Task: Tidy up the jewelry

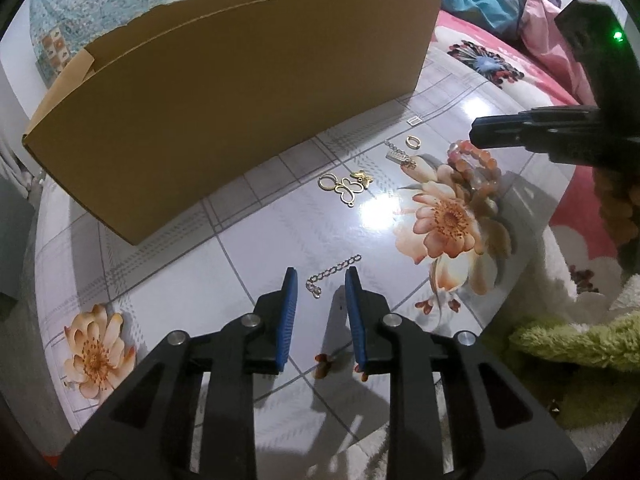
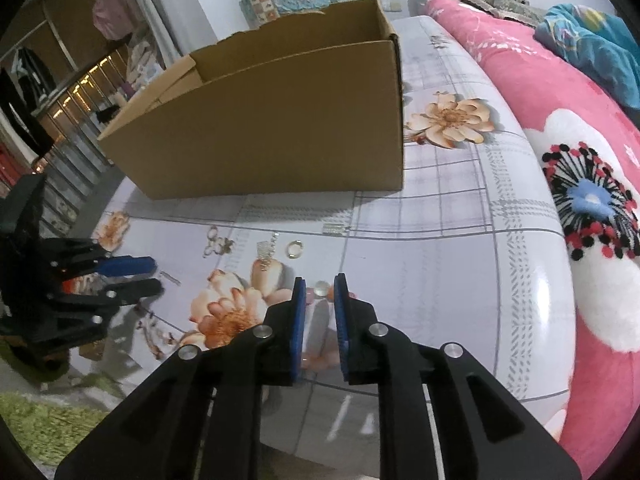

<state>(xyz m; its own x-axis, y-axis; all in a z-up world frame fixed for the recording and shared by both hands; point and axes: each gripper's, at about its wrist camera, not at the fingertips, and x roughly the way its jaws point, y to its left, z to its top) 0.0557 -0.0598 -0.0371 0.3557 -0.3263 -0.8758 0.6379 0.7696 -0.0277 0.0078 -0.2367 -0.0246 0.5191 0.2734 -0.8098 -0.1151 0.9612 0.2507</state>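
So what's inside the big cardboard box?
Only bare brown inner walls of the cardboard box show from here. Its tall front side hides the bottom, so whether any jewelry is inside cannot be seen.

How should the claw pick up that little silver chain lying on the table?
Probably from straight above, pinching across the chain near its middle. It lies flat and thin on the table, so no side offers a hold. The left claw already hangs over it, open.

Bright overhead glare on the glossy tabletop (image 1: 376,212) — fisheye edges dark, warped.
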